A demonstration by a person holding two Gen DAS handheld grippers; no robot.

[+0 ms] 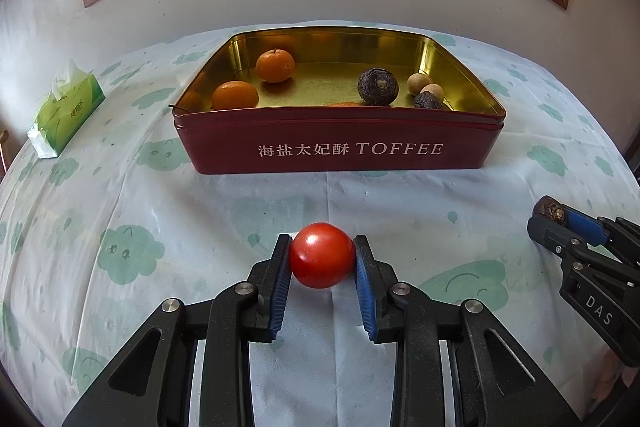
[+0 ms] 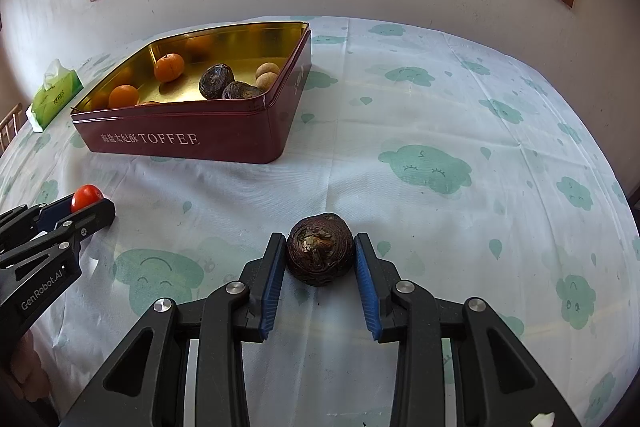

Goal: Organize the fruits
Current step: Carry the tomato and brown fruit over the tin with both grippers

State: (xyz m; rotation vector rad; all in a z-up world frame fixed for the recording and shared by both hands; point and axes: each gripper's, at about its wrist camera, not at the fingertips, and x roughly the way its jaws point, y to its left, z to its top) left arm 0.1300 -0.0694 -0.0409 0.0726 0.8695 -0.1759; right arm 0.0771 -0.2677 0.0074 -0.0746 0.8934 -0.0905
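Now L fingers [image 1: 287,267] pinch tomato [image 1: 322,254]; R fingers [image 2: 276,267] clamp dark fruit [image 2: 320,250] btwn pads.

Table [image 1: 400,203]: covered in a pale cloth printed with green clouds. On it: red toffee tin [image 1: 340,143], open, far centre; green tissue pack [image 1: 66,111], far left; tomato [image 1: 322,255] and dark brown fruit [image 2: 320,249], near edge.
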